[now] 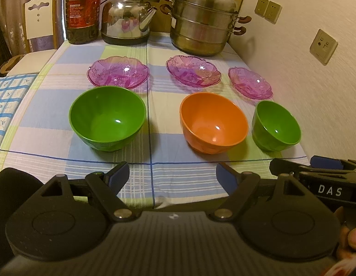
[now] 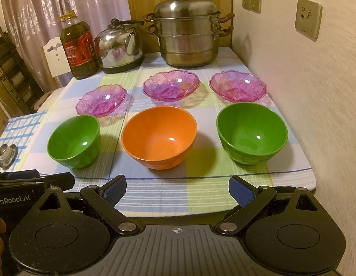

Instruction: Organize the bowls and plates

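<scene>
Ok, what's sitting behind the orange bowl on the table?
Directly behind the orange bowl is the middle purple glass plate, empty and upright. Farther back stands the lidded steel steamer pot; its lid hides whatever is inside.

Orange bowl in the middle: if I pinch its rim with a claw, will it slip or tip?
The orange bowl looks like glossy plastic, so probably light and somewhat slippery. Its base seems narrower than its rim, so a one-sided pinch may tilt it. It stands apart from both green bowls.

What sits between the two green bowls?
The orange bowl stands between the green bowl on the left and the green bowl on the right, touching neither; both wrist views show it.
</scene>
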`<action>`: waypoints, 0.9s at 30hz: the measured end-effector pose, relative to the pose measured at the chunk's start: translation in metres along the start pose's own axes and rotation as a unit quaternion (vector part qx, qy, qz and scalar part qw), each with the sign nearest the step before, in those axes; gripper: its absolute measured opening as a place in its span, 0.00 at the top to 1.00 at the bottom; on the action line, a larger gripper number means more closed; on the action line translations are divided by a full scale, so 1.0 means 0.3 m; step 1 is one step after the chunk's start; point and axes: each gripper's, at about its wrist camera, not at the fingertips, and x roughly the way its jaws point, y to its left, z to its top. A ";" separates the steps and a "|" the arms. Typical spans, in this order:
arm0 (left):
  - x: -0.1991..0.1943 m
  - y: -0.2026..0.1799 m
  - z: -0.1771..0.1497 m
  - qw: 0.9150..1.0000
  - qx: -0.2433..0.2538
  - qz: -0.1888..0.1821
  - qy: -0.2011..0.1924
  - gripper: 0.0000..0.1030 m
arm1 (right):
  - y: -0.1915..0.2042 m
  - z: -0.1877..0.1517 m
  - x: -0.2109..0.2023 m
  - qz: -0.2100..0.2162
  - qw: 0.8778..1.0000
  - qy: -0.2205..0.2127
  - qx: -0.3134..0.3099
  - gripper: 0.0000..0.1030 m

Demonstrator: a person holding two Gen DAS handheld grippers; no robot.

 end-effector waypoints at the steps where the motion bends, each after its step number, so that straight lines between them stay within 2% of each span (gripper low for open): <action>1: 0.000 0.000 0.000 1.000 0.000 0.000 0.000 0.22 | -0.001 0.001 0.000 0.000 1.000 0.000 0.000 0.07; 27: -0.003 -0.005 0.000 1.000 -0.002 -0.002 0.000 0.22 | -0.004 0.002 -0.002 -0.001 1.000 0.000 0.001 0.07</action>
